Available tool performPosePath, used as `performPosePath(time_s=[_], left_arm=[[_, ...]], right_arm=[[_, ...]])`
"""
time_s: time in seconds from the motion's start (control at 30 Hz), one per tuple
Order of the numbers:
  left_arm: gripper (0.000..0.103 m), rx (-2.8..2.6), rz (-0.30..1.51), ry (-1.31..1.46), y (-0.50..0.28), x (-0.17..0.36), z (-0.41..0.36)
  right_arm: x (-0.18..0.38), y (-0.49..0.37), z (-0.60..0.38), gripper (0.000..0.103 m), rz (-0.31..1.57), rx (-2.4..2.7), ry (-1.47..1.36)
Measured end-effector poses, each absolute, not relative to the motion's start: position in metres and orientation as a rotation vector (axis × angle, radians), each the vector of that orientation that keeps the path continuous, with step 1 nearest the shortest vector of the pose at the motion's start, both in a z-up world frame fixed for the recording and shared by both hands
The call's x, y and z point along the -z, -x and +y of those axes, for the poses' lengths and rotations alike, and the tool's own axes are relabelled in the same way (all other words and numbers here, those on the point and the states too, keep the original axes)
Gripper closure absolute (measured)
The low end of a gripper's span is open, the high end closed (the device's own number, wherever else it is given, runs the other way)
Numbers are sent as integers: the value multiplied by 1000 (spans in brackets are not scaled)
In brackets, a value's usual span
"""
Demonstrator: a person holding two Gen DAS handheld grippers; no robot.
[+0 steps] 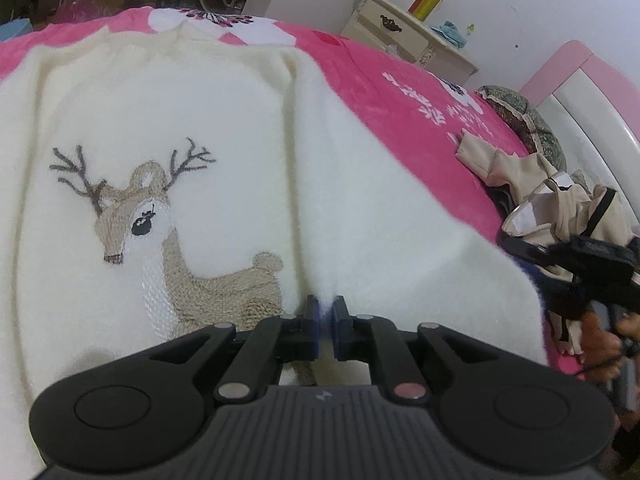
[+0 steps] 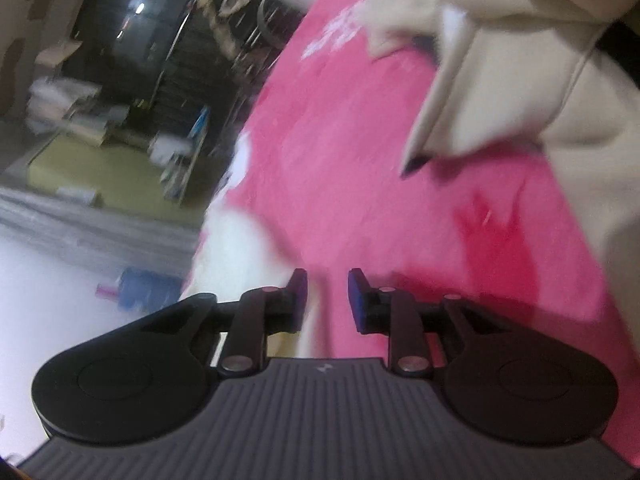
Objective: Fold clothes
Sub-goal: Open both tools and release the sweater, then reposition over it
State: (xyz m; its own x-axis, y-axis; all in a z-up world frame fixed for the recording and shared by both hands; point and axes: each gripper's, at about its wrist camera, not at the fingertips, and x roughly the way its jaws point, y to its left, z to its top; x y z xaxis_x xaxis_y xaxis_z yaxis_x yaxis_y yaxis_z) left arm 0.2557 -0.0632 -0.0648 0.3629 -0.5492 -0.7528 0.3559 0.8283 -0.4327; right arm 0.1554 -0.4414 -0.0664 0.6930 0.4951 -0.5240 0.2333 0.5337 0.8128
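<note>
1. Sweater [image 1: 200,128] of cream-white knit, with an embroidered deer [image 1: 160,240] on its front, lies spread over a pink blanket [image 1: 400,92] directly ahead of the left gripper [image 1: 325,320].
2. The left gripper's blue-padded jaws are pinched nearly together on a ridge of the sweater's fabric, just right of the deer's tail; the cloth bunches up between the pads.
3. To the right of the left gripper, the right gripper [image 1: 580,264] shows as a dark shape held by a hand [image 1: 604,344] at the sweater's far edge.
4. In its own blurred view, the right gripper [image 2: 328,296] stands with jaws apart and nothing between them, above the pink blanket [image 2: 360,160]; a patch of the white sweater [image 2: 236,248] lies just to its left.
5. A beige garment [image 2: 520,80] sits crumpled ahead and to the right of the right gripper, on the blanket [image 1: 552,192].
6. Far ahead of the left gripper, a cream nightstand [image 1: 408,36] stands against the wall, with bottles [image 1: 430,0] on top.
7. A pink-and-white headboard [image 1: 580,92] rises at the far right.
</note>
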Motion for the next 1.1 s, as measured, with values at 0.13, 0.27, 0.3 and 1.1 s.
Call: performPosePath(time_s=[0.13, 0.27, 0.3, 1.1], left_arm=[[89, 601, 1060, 237, -258, 65, -62], [69, 627, 1073, 286, -258, 63, -59], [66, 627, 1073, 300, -258, 61, -57], [48, 1043, 1359, 302, -99, 67, -63]], right_arm=[[40, -123, -431, 70, 903, -332, -961], [12, -86, -417, 56, 997, -465, -837], [7, -77, -414, 54, 1024, -469, -801], [14, 8, -350, 55, 1157, -362, -453]])
